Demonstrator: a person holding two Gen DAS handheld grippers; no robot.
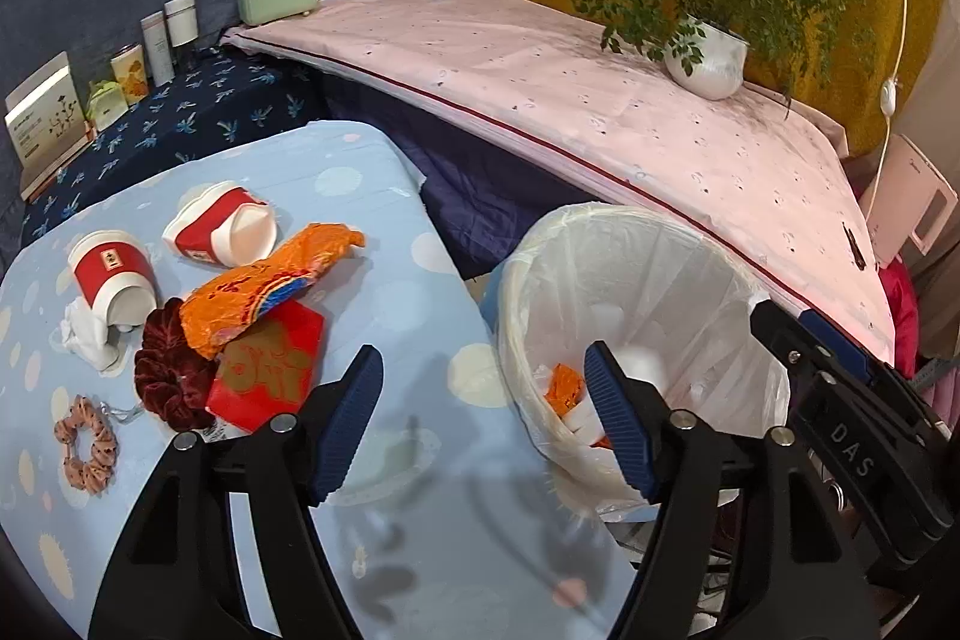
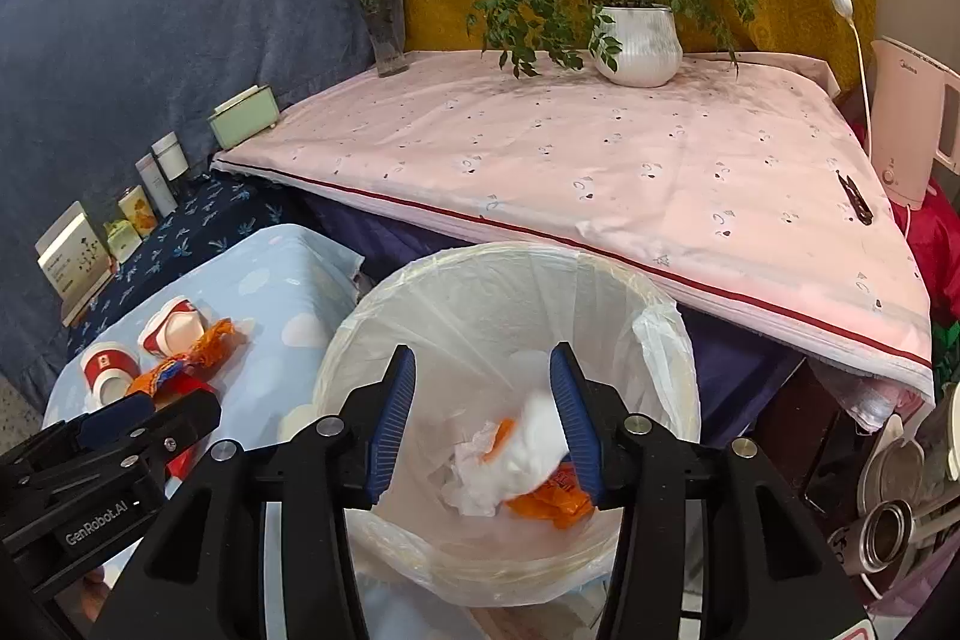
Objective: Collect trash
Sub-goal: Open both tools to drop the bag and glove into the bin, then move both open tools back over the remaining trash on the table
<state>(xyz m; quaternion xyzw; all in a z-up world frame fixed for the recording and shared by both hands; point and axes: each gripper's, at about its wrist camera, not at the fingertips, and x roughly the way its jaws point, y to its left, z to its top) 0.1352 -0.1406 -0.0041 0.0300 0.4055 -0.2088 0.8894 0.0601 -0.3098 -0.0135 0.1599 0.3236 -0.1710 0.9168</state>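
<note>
Two cups (image 1: 114,274) (both tipped over) sit on your bench (image 1: 420,490); your right gripper (image 2: 483,412) hangs over the bin (image 2: 660,340), jaws wide, empty, like your left gripper (image 1: 483,418).

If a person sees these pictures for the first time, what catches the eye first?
First the white-lined trash bin, right under the open right gripper, with white tissue and orange wrapper scraps inside. Next, the litter left of it on the blue cloth: two red-and-white paper cups, a crumpled orange wrapper.
</note>
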